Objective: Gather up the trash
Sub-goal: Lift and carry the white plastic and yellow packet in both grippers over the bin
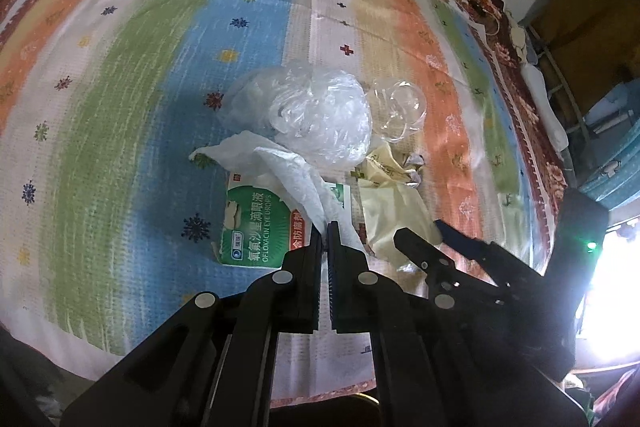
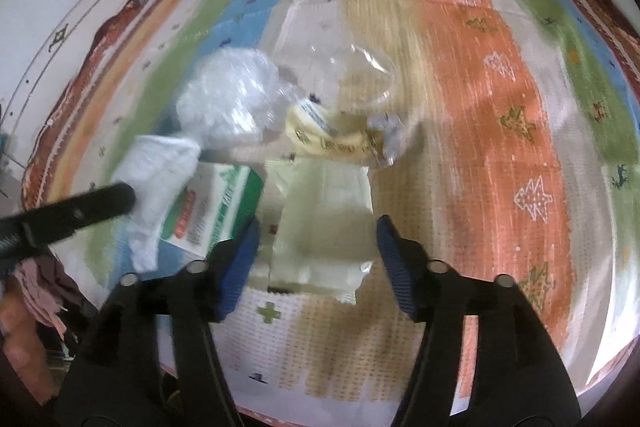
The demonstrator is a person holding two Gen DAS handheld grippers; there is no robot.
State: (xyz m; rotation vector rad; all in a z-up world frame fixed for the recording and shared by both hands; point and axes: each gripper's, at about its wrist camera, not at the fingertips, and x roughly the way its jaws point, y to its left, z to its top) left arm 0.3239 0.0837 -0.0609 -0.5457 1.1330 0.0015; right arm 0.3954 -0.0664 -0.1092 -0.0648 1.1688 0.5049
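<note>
My left gripper (image 1: 325, 227) pinches the white tissue (image 1: 280, 167) lying over the green box (image 1: 256, 227). My right gripper (image 2: 316, 227) is wide open above the yellow wrapper (image 2: 324, 211). The thin tissue might tear or slip.

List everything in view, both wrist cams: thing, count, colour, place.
tissue: 1, white, draped over the box, pinched by the left gripper
eye drops box: 1, green and white, flat on the cloth under the tissue
crumpled plastic bag: 1, clear, behind the box
plastic cup: 1, clear, on its side right of the bag
wrapper: 1, pale yellow, between the right gripper's fingers
crumpled wrapper: 1, yellow, behind the flat one
cloth: 1, striped green, blue, orange, white, covers the surface
left gripper: black, shut on the tissue
right gripper: black with blue pads, open
</note>
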